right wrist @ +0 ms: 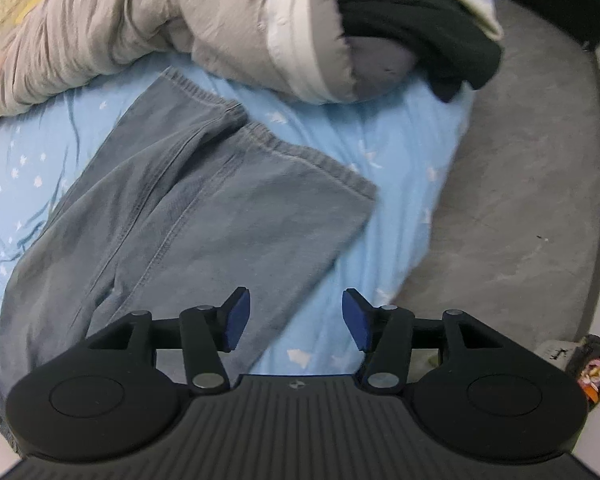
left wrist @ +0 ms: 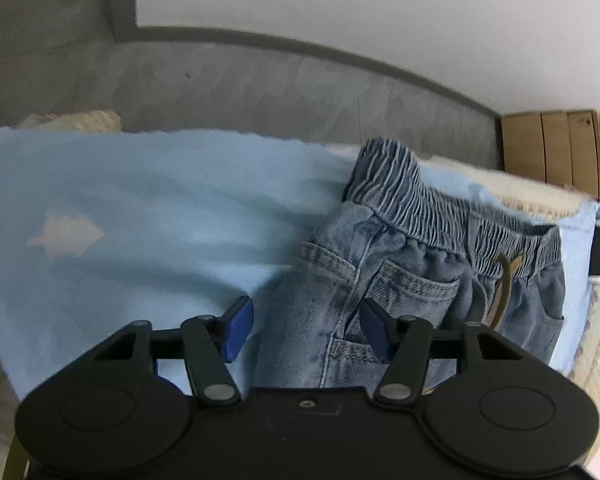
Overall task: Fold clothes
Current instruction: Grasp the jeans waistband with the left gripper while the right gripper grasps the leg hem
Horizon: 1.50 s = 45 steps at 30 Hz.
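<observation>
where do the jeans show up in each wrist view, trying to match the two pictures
Left wrist view: the jeans fill the centre-right, elastic waistband at the top, pockets between the open left gripper fingers.
Right wrist view: the jeans run from the lower left to the centre, both leg hems at the upper end, left of the open right gripper.
Shared landmark: the light blue star-print sheet beneath them.
</observation>
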Each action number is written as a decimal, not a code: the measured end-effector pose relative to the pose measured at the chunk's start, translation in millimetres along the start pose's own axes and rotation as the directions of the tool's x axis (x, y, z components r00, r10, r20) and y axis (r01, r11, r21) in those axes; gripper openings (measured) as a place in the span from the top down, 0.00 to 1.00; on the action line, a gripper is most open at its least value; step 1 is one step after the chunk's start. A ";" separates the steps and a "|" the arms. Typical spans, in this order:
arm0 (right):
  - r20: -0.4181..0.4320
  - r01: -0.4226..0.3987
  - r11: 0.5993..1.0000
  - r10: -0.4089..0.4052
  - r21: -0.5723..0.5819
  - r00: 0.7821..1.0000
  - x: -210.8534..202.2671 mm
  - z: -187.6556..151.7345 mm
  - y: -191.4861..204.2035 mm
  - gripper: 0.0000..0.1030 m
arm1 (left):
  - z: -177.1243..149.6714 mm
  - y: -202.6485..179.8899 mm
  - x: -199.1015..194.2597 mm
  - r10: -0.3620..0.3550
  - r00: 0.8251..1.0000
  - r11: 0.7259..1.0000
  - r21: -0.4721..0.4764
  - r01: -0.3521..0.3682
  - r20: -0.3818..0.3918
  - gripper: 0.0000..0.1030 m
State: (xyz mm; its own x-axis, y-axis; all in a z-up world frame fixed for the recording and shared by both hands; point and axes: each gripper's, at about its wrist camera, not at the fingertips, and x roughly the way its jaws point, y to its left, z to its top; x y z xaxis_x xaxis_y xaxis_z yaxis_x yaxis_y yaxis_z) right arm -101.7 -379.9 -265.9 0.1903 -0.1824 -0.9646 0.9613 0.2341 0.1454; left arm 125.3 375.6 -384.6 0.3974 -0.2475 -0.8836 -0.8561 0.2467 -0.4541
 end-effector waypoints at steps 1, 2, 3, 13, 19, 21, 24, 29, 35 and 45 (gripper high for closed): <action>0.005 0.005 1.000 -0.005 0.003 1.000 -2.6 -1.3 -1.4 0.47 | 0.5 -0.3 1.5 -0.009 1.000 1.000 0.004 0.009 -0.005 0.47; 0.008 0.010 1.000 -0.010 0.005 1.000 -4.6 -2.6 -2.3 0.46 | 0.2 -1.8 2.4 -0.019 1.000 1.000 0.007 0.019 -0.011 0.48; 0.012 0.015 1.000 -0.015 0.007 1.000 -6.0 -3.3 -2.4 0.46 | -0.1 -3.4 2.7 -0.027 1.000 1.000 0.011 0.027 -0.016 0.49; 0.014 -0.005 1.000 0.006 -0.013 1.000 1.7 -7.5 28.3 0.44 | 1.6 -24.3 -6.2 -0.116 0.990 0.983 0.133 0.126 -0.083 0.53; 0.010 -0.024 0.999 0.024 -0.037 1.000 4.2 -5.0 45.5 0.44 | -6.4 -32.4 2.8 -0.012 0.998 0.978 0.206 0.025 -0.062 0.72; 0.018 -0.033 0.999 0.034 -0.021 0.999 3.9 -2.5 45.4 0.43 | -9.5 -35.4 1.1 0.023 0.999 0.975 0.221 -0.012 -0.046 0.78; 0.019 -0.042 0.999 0.041 0.029 0.999 11.8 1.9 39.0 0.41 | -15.3 -42.9 -7.4 0.050 0.999 0.973 0.229 -0.045 -0.016 0.83; 0.000 -0.041 0.990 0.041 0.138 0.999 37.6 10.6 18.7 0.39 | -34.4 -68.7 -23.8 0.076 0.996 0.966 0.243 -0.087 0.052 0.86; -0.036 -0.002 0.963 0.012 0.268 0.999 78.4 23.4 -14.1 0.38 | -58.8 -102.4 -43.5 0.112 0.985 0.957 0.253 -0.142 0.130 0.87; -0.128 -0.001 0.915 0.058 0.403 0.990 156.6 14.9 -38.4 0.39 | -100.9 -176.8 -54.7 0.155 0.968 0.934 0.289 -0.209 0.196 0.88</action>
State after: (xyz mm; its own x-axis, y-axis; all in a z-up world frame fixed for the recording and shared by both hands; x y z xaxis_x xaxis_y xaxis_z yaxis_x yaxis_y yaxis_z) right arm -105.9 -431.7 -419.2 0.2186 -0.0444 -0.9748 0.9598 -0.1705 0.2230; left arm 221.6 250.9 -244.5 0.3164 -0.0178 -0.9485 -0.7872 0.5531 -0.2730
